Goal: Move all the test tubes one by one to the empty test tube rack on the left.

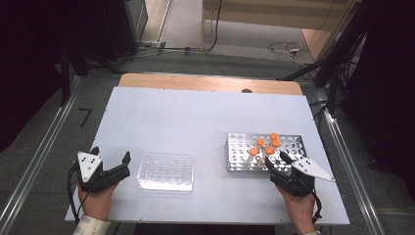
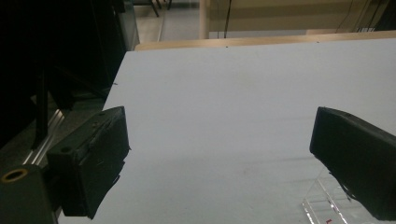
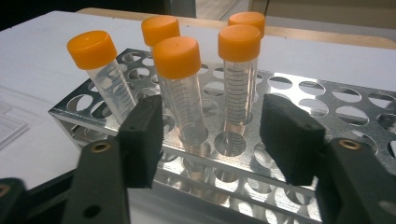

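Observation:
A metal tube rack (image 1: 238,146) stands right of centre on the white table and holds several clear tubes with orange caps (image 1: 265,145). My right gripper (image 1: 275,160) is open just in front of the rack, at its near edge. In the right gripper view its jaws (image 3: 215,122) stand wide apart before the rack (image 3: 327,99), roughly in line with two front tubes (image 3: 180,79) and touching none. A clear well plate (image 1: 166,172) lies left of centre. My left gripper (image 1: 111,154) sits open to the plate's left, holding nothing (image 2: 219,122); the plate's corner (image 2: 322,206) shows beside its right jaw.
The white table (image 1: 195,117) has a wooden strip along its far edge (image 1: 210,82). Metal rails run along both sides on the floor. Cables lie on the floor beyond the table. The middle and far parts of the tabletop are bare.

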